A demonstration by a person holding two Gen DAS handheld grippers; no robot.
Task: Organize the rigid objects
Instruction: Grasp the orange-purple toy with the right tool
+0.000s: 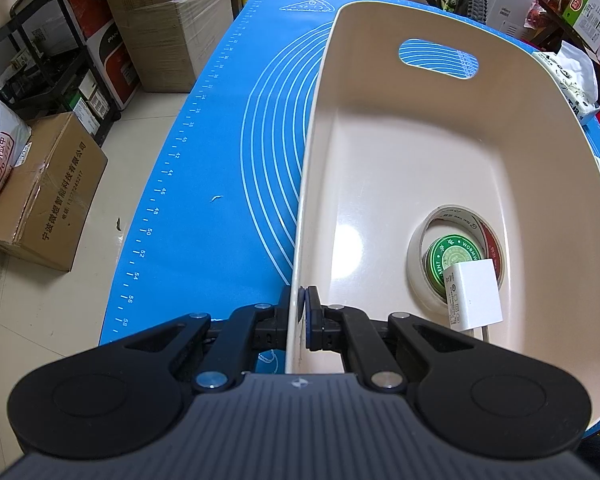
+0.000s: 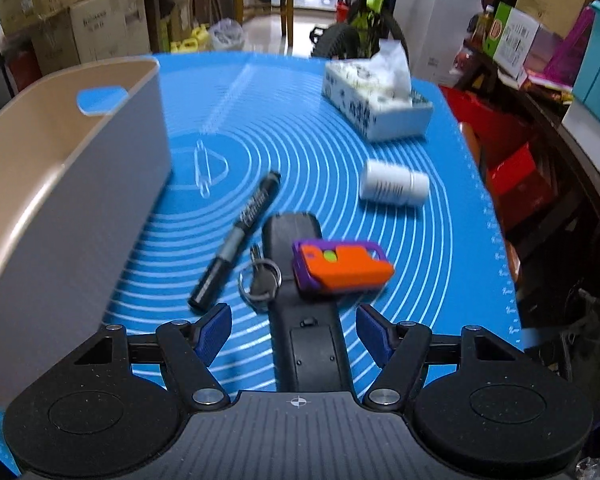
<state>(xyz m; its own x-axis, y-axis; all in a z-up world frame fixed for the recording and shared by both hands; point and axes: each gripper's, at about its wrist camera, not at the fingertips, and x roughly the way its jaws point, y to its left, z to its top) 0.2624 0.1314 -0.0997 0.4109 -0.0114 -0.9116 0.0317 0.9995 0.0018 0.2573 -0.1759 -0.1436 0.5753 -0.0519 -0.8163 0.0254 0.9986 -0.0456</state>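
Left wrist view: close above beige bin [image 1: 440, 152] rim, facing forward along it. Right wrist view: low over blue mat [image 2: 300, 152], facing forward. Shared: bin, mat.

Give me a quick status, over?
Left gripper clamped on bin wall. Right gripper open over remote. Orange case and keys lie on the remote.

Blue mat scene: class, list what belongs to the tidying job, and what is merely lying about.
Job: beige plastic bin, black marker pen, black remote control, orange-purple plastic case, white pill bottle, metal keyring.
Lying about: patterned tissue box, cardboard boxes, green bicycle.
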